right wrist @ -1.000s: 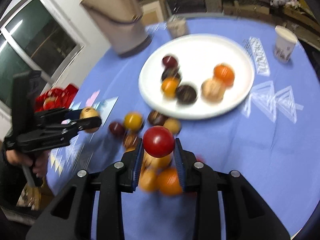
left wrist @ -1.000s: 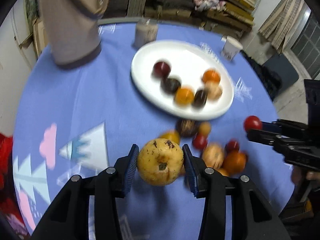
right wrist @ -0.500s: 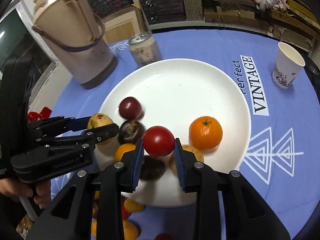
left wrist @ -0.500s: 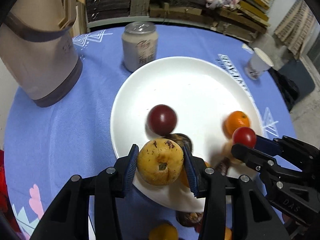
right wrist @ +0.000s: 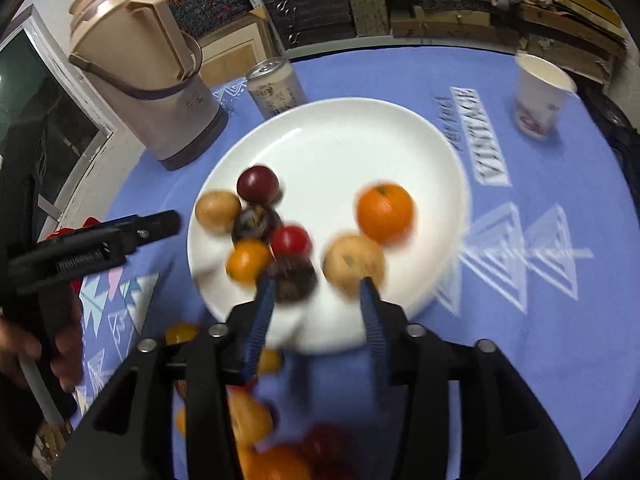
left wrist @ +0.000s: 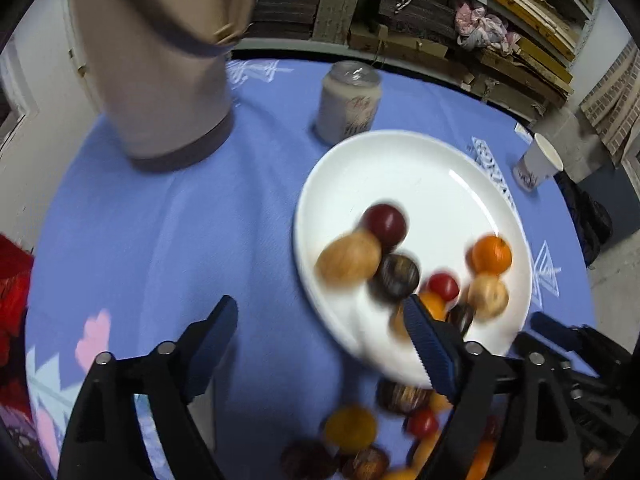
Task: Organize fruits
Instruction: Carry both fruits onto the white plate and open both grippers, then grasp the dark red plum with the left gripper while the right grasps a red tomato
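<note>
My left gripper (left wrist: 320, 316) hovers over the near left rim of the white plate (left wrist: 400, 160); its jaws are opening wide with nothing between them. The spotted yellow fruit (left wrist: 348, 258) lies on the plate beside a dark red plum (left wrist: 385, 222). My right gripper (right wrist: 318, 286) is over the plate's (right wrist: 340, 140) near edge, jaws opening, gripping nothing. The small red tomato (right wrist: 291, 240) rests on the plate just beyond its tips, among an orange (right wrist: 385, 212), dark fruits and a yellow-brown fruit (right wrist: 354, 262). The yellow fruit (right wrist: 218, 211) sits at the plate's left.
A beige thermos jug (right wrist: 144, 80) stands at the back left, with a drink can (right wrist: 274, 88) behind the plate and a paper cup (right wrist: 540, 98) at the back right. Several loose fruits (left wrist: 352, 428) lie on the blue tablecloth in front of the plate. Shelves of stacked boards fill the background.
Both grippers came over the plate and opened. The yellow fruit left the left jaws and the red tomato left the right jaws; both now lie on the plate.
</note>
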